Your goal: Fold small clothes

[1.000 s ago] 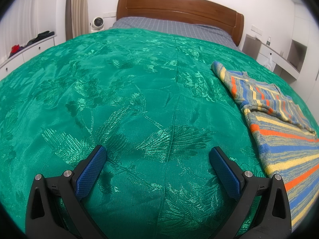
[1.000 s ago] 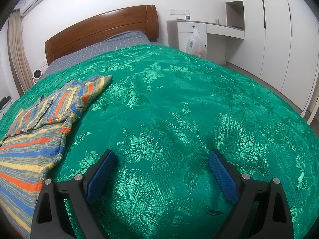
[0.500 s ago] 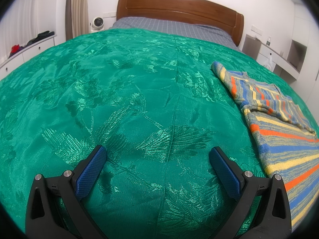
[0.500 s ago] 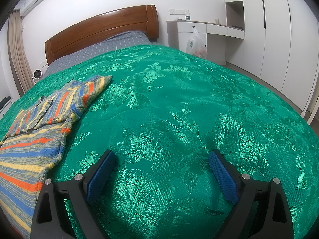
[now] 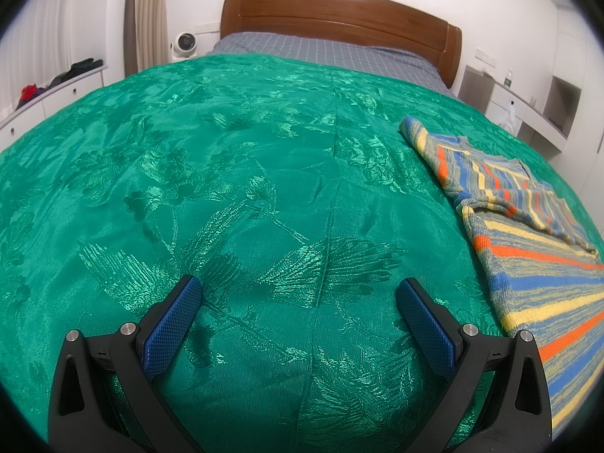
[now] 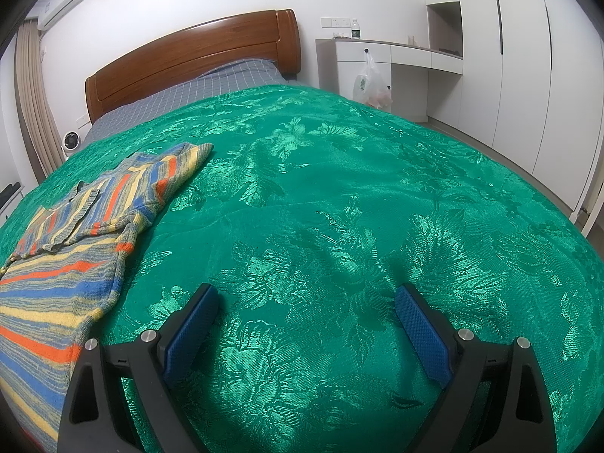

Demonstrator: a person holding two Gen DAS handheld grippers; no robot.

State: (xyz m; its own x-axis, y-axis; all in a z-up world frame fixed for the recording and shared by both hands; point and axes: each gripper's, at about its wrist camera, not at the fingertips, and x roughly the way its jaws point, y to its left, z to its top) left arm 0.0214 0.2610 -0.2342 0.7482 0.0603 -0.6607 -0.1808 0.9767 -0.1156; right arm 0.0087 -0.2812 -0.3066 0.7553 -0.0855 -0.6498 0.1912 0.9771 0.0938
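On the left side we see a white dresser [image 5: 56, 90] with dark clothes piled on top, too small to make out. Our left gripper [image 5: 298, 302] hangs over the green bedspread [image 5: 264, 173]. Its two blue fingers [image 5: 171, 324] are spread wide apart and hold nothing. Next comes the striped sweater [image 5: 528, 249], lying flat on the bedspread between our two grippers. One sleeve is folded over its chest. Its lower part runs off the edge of both views, so we cannot see the hem.

In the right view the striped sweater [image 6: 64, 264] lies at the left. Our right gripper [image 6: 305, 302] is wide open too, with nothing between its fingers [image 6: 422, 336]. It is over bare bedspread [image 6: 339, 196], beside the sweater but not touching it. Far right, a plastic bag [image 6: 368, 83] hangs on a white desk [image 6: 396, 53]; we cannot tell what is inside.
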